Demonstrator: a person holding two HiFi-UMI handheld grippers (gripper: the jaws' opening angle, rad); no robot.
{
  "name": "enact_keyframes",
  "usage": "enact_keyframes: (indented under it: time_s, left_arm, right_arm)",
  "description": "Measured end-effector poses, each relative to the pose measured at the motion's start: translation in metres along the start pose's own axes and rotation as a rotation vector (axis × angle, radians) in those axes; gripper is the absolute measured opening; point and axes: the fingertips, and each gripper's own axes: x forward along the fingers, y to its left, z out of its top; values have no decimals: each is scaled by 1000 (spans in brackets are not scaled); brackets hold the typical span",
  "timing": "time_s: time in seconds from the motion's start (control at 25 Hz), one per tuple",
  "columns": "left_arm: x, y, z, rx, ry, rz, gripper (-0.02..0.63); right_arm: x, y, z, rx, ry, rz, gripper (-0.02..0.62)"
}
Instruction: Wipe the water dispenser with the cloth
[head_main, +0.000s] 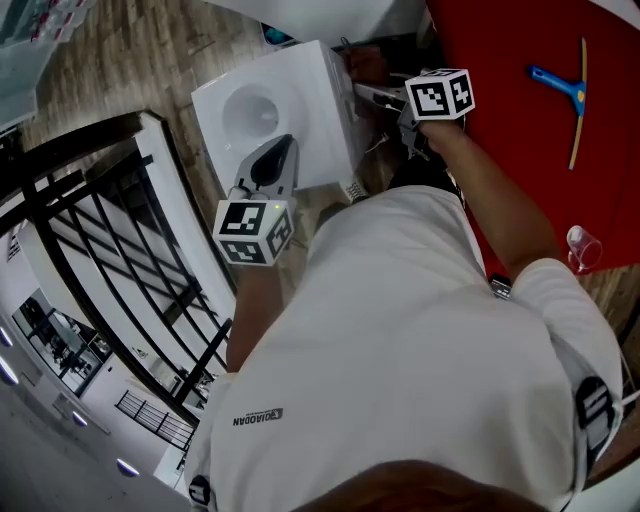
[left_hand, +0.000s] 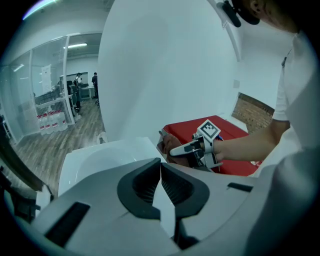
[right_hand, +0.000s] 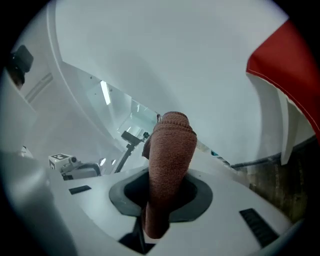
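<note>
Dispenser (head_main: 315, 100) – white, upper centre of head view, red table (head_main: 520, 150) to its right. Left gripper (head_main: 285, 150) over dispenser top, jaws pressed together, nothing between them (left_hand: 160, 167). Right gripper (head_main: 362, 92) at dispenser's upper right edge – jaws clenched on brown cloth (right_hand: 170, 165). Cloth (head_main: 365, 65) against the dispenser's side. Blue squeegee (head_main: 568, 95) on table, upper right.
</note>
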Motion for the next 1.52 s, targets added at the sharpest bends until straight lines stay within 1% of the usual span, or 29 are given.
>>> enact_keyframes:
  time_s: [0.12,0.2,0.32,0.48,0.64,0.8,0.96,1.16,1.4,1.52]
  left_arm:
    - [-3,-1,2,-1,-1,10,2]
    - [-3,-1,2,-1,0,19,1]
    - [-1,0,3,1,-6,35,2]
    - [-1,1,6,-1,-15,44,2]
    - [-1,1,4,-8,-11,62,2]
    - [-3,1,5,-21,-7,75,1]
    - [-6,3,1,-39,-9,94,2]
    - [-9,6,-8,-57,10,115,2]
    - [-21,11,-17,-92,14,155,2]
    - [-28,14,-20,-108,18,174,2]
  right_arm:
    - [1,24,25,-40,-25,54,74]
    - [5,28,34,-54,-32,71,74]
    - [15,23,41,-44,-31,79,74]
    - [29,6,37,-38,-3,60,74]
    - [40,-23,27,-34,32,14,74]
    - [50,-57,15,-7,62,-37,74]
    - [66,-93,-2,-13,102,-95,74]
    - [82,-137,-28,13,156,-174,74]
    - [96,-176,-57,27,223,-261,74]
    - [101,-193,-71,53,251,-298,74]
